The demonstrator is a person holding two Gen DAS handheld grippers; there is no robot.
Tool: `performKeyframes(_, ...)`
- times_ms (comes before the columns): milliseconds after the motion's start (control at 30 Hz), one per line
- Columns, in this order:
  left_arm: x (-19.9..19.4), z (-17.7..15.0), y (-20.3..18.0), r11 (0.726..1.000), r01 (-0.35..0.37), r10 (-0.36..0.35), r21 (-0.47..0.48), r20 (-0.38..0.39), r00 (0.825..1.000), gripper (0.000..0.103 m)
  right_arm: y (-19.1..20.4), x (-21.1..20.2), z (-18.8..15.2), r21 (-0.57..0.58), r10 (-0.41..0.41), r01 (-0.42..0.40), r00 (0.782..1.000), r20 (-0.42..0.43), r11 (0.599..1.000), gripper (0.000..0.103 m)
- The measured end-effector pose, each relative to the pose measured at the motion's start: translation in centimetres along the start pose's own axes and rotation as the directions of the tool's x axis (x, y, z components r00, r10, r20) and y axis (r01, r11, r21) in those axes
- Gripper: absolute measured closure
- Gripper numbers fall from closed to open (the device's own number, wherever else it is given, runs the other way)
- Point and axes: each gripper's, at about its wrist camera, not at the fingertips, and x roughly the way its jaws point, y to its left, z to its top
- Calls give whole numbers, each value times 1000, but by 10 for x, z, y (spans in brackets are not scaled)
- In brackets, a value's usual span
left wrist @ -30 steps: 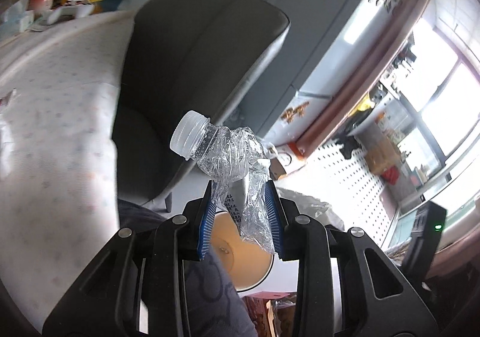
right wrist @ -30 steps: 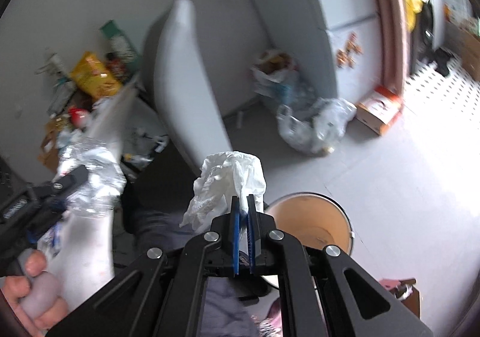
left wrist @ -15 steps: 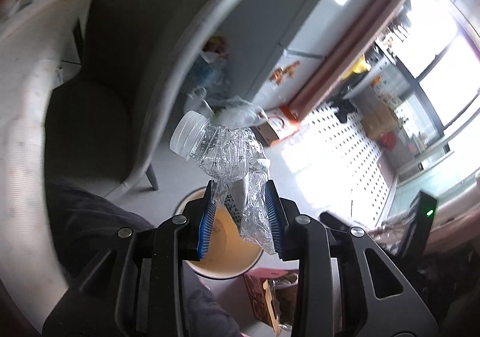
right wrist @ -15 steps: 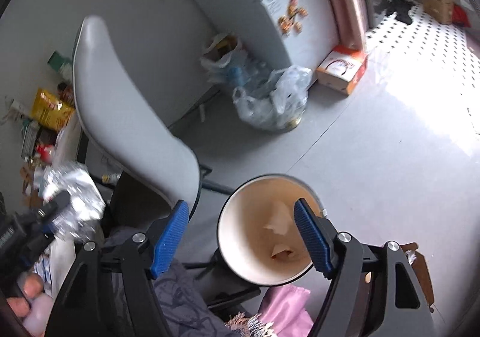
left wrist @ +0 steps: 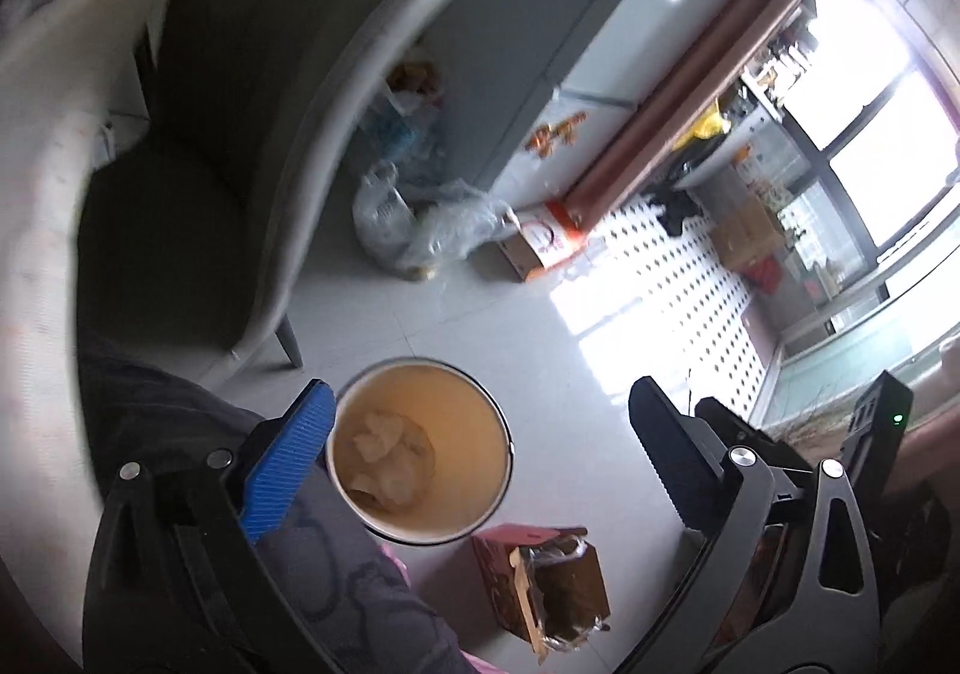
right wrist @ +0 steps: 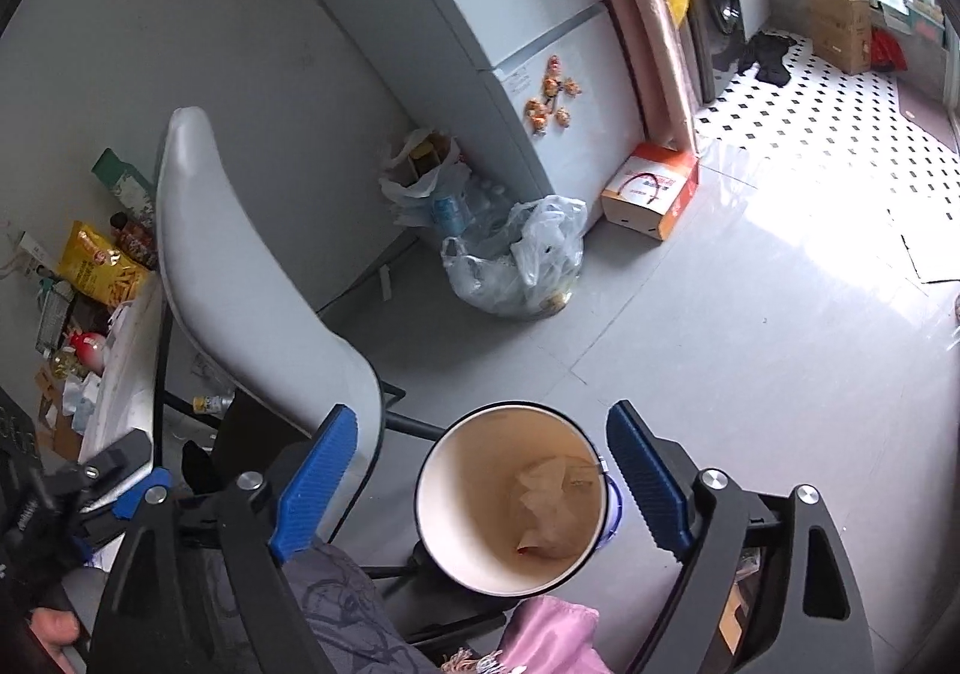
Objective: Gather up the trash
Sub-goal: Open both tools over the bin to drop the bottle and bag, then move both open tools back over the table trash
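Below, the bin (left wrist: 420,452) stood on the floor, crumpled trash (left wrist: 387,449) lying at its bottom. Left tongs (left wrist: 480,452) and right tongs (right wrist: 477,485) hung over it, jaws opening, nothing between them. Chair (right wrist: 240,302) at ten o'clock. Drop step looked done; next move probably calls for fetching more litter.
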Motion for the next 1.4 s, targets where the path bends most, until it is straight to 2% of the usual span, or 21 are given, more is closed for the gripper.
performKeyframes(67, -19, 2, 9, 1000, -7, 7, -18, 24, 1000, 6, 12, -4, -3, -18, 9, -9, 1000, 7, 1000, 10)
performKeyframes(133, -38, 3, 19, 999, -12, 14, -42, 59, 998, 6, 26, -7, -5, -35, 29, -28, 999, 20, 999, 8)
performKeyframes(467, -117, -6, 73, 990, -72, 95, -118, 196, 976, 6, 107, -22, -20, -157, 130, -125, 991, 18, 980, 8)
performKeyframes(800, -173, -24, 139, 969, -109, 173, -223, 295, 940, 6, 188, -30, -36, -287, 207, -201, 978, -8, 937, 8)
performKeyframes(900, -191, -31, 158, 960, -127, 207, -250, 328, 922, 6, 216, -30, -46, -335, 232, -229, 972, -33, 914, 8)
performKeyframes(967, -203, -35, 173, 950, -165, 252, -265, 340, 906, 6, 236, -29, -54, -363, 247, -248, 968, -50, 898, 8)
performKeyframes(1033, -217, -36, 186, 932, -224, 319, -286, 353, 879, 6, 252, -27, -60, -368, 270, -278, 960, -75, 887, 8)
performKeyframes(1233, -256, -43, 235, 888, -279, 417, -367, 382, 825, 6, 307, -19, -80, -444, 298, -328, 945, -138, 834, 13)
performKeyframes(1400, -278, -51, 271, 851, -307, 477, -426, 383, 791, 6, 348, -11, -98, -484, 315, -365, 931, -186, 795, 15)
